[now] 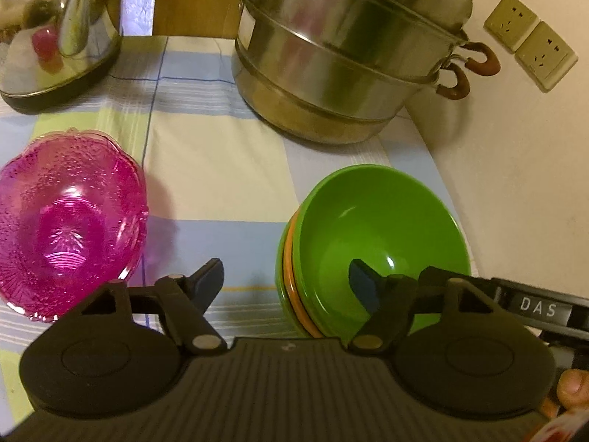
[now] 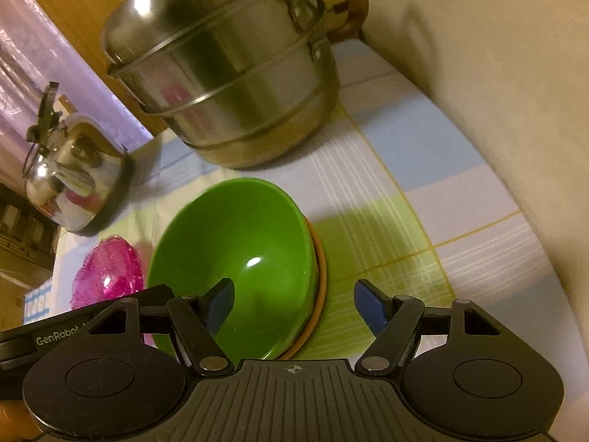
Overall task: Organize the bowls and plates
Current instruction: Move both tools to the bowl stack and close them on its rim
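Left gripper: jaws spread wide apart, clamped on nothing, hovering above the near edge of the checked tablecloth. Right fingertip over the near inner wall of the green bowl, contact there hard to judge through the fisheye. Left fingertip over bare cloth, between the two dishes.

Right gripper: jaws likewise wide apart, nothing between them. Left fingertip over the inside of the same green bowl, right fingertip over the cloth just beside the stack.

Green bowl nested upright on top of a stack, with an orange bowl showing as a thin rim beneath it and possibly another green rim under that. Stack near the right side of the table, close to the cream wall.

Pink glass bowl well apart to the left, upright on the cloth.

Farther back: steel steamer pot behind the stack, steel kettle at far left, two wall sockets at far right.
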A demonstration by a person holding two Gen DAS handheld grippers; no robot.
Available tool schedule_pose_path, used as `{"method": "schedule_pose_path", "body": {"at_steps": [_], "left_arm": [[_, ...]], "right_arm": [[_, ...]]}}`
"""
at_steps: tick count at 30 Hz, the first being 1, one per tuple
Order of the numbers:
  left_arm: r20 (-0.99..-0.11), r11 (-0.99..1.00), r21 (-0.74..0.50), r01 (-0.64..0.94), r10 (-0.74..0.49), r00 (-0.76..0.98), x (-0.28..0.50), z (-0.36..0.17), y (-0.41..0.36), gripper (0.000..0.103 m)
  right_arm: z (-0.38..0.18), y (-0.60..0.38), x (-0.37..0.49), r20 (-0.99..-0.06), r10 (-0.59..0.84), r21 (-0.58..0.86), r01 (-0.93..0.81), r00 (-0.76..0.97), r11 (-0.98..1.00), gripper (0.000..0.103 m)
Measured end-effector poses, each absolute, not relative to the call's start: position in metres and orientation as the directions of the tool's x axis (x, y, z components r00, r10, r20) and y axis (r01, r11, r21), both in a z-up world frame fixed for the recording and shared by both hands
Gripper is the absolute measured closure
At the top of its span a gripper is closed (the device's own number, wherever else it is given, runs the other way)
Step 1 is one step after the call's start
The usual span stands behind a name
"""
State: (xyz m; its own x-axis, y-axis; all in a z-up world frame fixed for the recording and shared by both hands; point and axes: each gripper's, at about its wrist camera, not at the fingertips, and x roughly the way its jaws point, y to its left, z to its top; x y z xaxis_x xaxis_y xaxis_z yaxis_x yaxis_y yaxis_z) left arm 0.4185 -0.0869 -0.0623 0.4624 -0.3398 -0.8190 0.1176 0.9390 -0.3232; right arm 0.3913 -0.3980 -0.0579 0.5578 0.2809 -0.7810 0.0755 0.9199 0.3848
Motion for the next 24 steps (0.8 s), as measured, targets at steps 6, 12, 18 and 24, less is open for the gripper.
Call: {"method": "schedule_pose_path", "body": {"at_steps": [6,12,18,24], "left_arm": [[-0.834,0.933,-0.339,0.121,-0.357,0.421,0.429,-0.075,-0.092,0.048],[-0.835,0.926,-0.358,0.119,-0.375,0.403,0.433,-0.081,-0.094,0.062],[-0.838,0.924,-0.364,0.12,-0.381,0.39,0.435,-0.085,-0.097,0.075],[-0.843,0.928,-0.35,0.123,-0.37,0.39,0.435,-0.085,-0.099,0.076]], "right_arm": [[-0.071,-0.399,0.399,-0.799,0.277,0.384,0.099,0.534,0.918,0.045],[-0.08,-0.399,0.403,-0.809,0.283,0.385,0.1,0.515,0.918,0.056],[-0.083,-0.398,0.405,-0.812,0.285,0.385,0.102,0.509,0.917,0.067],[-0.087,-0.398,0.407,-0.818,0.28,0.383,0.113,0.502,0.917,0.072]]}}
